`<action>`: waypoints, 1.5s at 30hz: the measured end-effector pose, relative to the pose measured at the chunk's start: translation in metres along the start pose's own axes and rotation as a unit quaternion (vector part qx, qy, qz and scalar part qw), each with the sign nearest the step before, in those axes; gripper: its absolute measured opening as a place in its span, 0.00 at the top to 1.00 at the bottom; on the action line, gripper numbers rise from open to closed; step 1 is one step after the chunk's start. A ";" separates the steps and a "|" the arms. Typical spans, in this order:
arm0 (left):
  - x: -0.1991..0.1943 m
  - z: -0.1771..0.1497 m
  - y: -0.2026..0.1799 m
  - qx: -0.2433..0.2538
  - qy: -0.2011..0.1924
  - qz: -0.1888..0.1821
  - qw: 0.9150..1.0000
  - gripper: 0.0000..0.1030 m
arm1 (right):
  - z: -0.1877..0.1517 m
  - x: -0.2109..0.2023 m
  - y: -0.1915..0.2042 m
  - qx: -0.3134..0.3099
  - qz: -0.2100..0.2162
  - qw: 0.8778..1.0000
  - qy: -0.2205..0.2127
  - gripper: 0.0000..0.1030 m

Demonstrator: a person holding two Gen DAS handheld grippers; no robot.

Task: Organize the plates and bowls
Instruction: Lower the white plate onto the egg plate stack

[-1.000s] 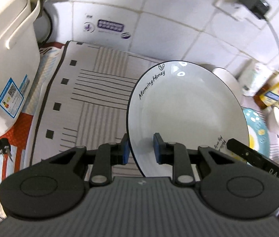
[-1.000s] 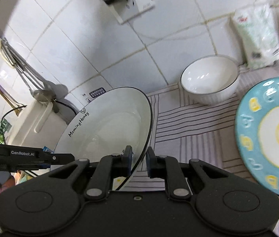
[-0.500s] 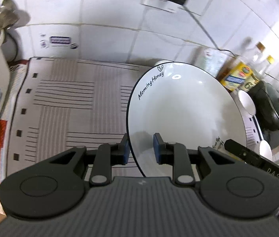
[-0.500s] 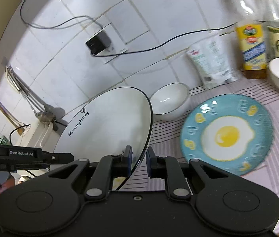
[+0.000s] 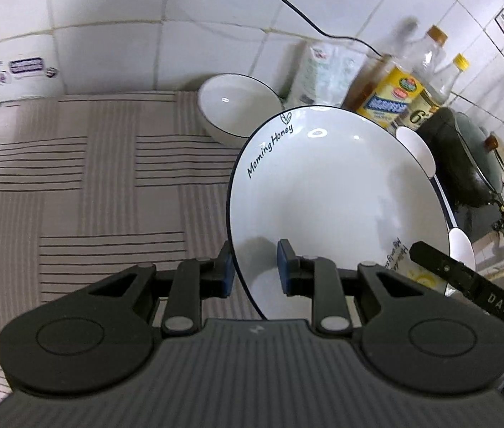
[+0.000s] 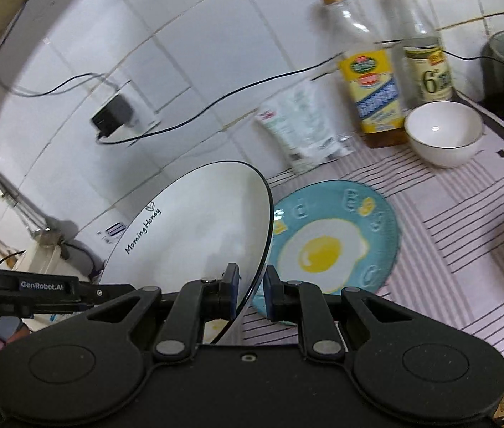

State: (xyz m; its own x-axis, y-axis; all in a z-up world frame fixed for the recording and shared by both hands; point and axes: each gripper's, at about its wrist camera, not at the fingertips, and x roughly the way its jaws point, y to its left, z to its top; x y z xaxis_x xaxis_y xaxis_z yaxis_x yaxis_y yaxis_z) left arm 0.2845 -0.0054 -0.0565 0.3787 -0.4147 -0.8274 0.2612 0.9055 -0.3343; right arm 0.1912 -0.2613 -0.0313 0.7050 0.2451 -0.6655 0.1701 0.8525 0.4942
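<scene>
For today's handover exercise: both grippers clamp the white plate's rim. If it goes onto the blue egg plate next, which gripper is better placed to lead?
Probably the right gripper: the blue egg plate lies just beyond it, under the white plate.

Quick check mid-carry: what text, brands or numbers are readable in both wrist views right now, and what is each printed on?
"Morning Honey": white plate, near its rim.
"GenRobot.AI": left gripper, side bar seen in the right wrist view.
"DAS": right gripper, bar seen in the left wrist view.
"6": clear bottle label; the rest is too small.
Yellow-label bottle, white pouch, wall sticker, plate's second inscription: unreadable.
</scene>
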 end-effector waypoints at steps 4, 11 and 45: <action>0.021 0.005 -0.008 -0.007 0.009 -0.010 1.000 0.78 | 0.006 0.003 -0.017 0.004 -0.012 1.000 0.003 0.82; 0.061 0.009 -0.021 -0.017 0.031 -0.006 0.999 0.78 | 0.015 0.020 -0.048 0.009 -0.021 1.000 0.021 0.81; 0.141 0.017 -0.025 -0.056 0.079 0.017 0.995 0.78 | 0.024 0.078 -0.063 -0.067 -0.133 0.986 0.081 0.73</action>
State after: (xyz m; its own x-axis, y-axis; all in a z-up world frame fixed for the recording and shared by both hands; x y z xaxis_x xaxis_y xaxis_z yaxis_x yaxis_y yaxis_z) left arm 0.3460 -0.0879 -0.1570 0.2386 -0.3727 -0.8968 0.1467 0.9267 -0.3461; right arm 0.2520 -0.3074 -0.1007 0.5275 0.0665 -0.8469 0.2336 0.9472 0.2199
